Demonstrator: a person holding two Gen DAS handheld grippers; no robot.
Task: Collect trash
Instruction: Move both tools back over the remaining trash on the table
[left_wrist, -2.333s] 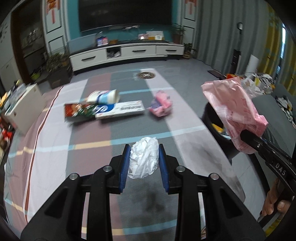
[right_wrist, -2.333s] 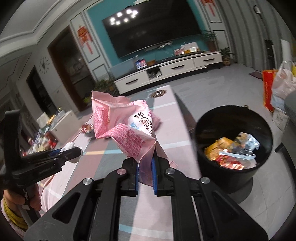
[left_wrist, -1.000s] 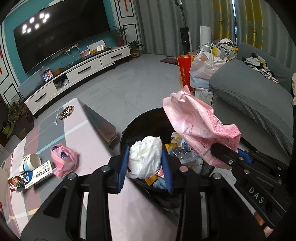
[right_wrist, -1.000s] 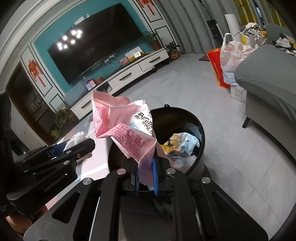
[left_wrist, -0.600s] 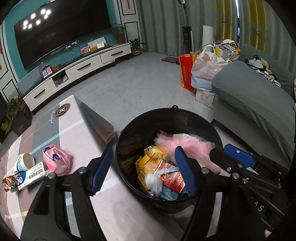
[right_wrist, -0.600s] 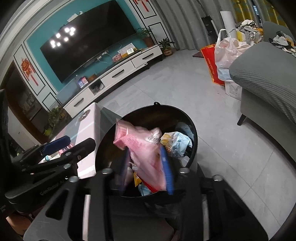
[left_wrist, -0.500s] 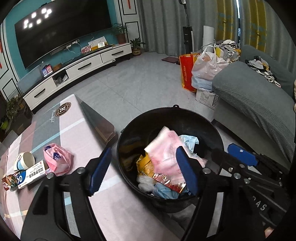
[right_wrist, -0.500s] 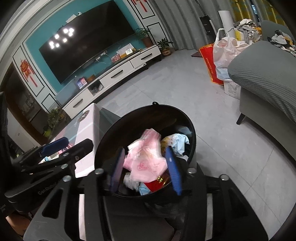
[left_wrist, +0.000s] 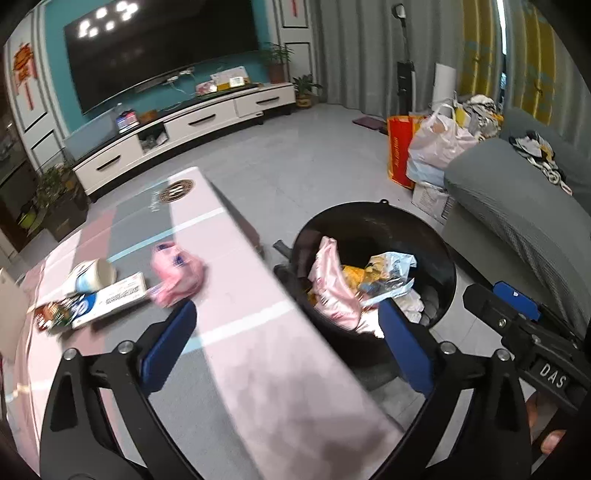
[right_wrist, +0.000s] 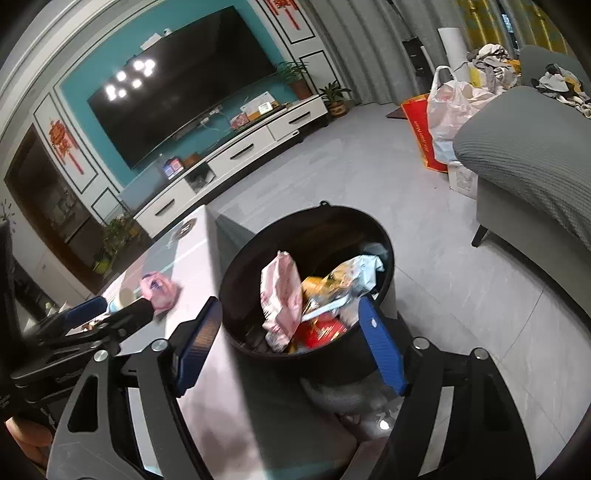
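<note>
Both loads released: my left gripper (left_wrist: 286, 341) & right gripper (right_wrist: 288, 345) now gape empty, pink bag (right_wrist: 282, 295) lies in bin (right_wrist: 332, 218) w/ tissue wad; table (left_wrist: 236, 280) trash (pink wrapper (left_wrist: 179, 271), box (left_wrist: 109, 301), cup (left_wrist: 92, 277)) = next pickup.

Left gripper (left_wrist: 286, 343) fingers spread wide, empty, over table edge (left_wrist: 280, 295), black bin (left_wrist: 439, 254) holding pink bag (left_wrist: 332, 284)

Bench (left_wrist: 236, 354): pink and grey striped top. Lying on it: a crumpled pink bag (left_wrist: 179, 273), a long white box (left_wrist: 110, 301) touching a paper cup (left_wrist: 92, 275) on its side, and a dark wrapper (left_wrist: 51, 314). Floor (left_wrist: 295, 166): grey tile, carrying a black bin (left_wrist: 443, 258) just beside the bench edge.
</note>
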